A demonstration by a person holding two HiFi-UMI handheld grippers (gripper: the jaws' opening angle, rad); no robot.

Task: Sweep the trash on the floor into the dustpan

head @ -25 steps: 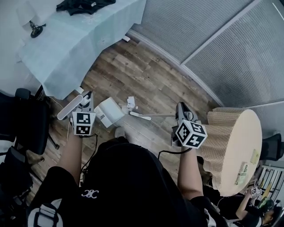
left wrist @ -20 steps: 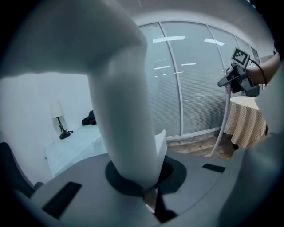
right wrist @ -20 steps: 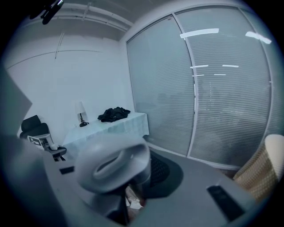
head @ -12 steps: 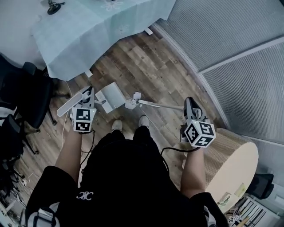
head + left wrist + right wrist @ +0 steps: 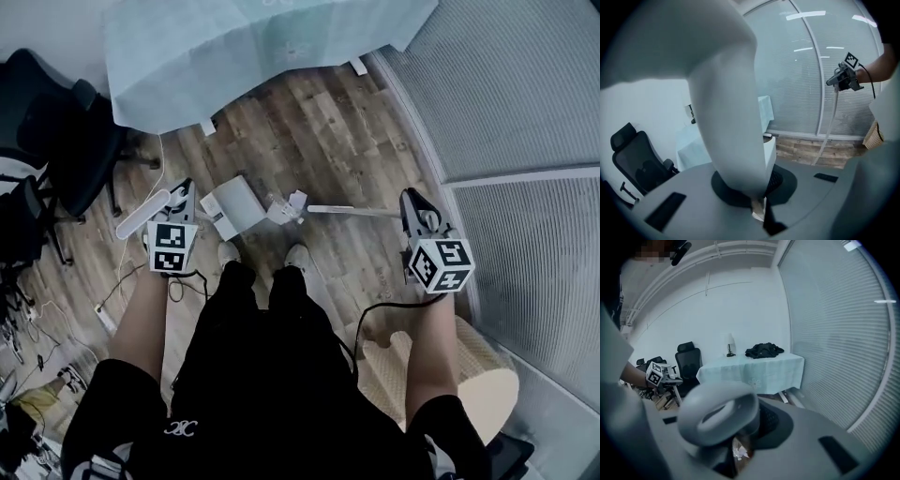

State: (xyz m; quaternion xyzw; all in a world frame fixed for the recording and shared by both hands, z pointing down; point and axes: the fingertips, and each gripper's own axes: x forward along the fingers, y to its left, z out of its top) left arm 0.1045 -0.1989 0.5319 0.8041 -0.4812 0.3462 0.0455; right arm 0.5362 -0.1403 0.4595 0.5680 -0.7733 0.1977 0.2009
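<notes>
Indoors, wood-plank floor (image 5: 314, 141), cloth-draped table (image 5: 244, 47), blinds (image 5: 525, 84), left gripper (image 5: 185, 199) clenched on dustpan handle (image 5: 141, 214), right gripper (image 5: 412, 202) on broom handle (image 5: 356, 211).

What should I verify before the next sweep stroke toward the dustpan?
1. Left gripper shut on dustpan handle: ok.
2. Right gripper shut on broom handle: ok.
3. Dustpan down at the floor, right beside broom head: ok.
4. Trash lying between broom head and pan: cannot tell, too small in head view.
5. Shoes out of the stroke path: probably ok, though they stand close behind the pan.
</notes>
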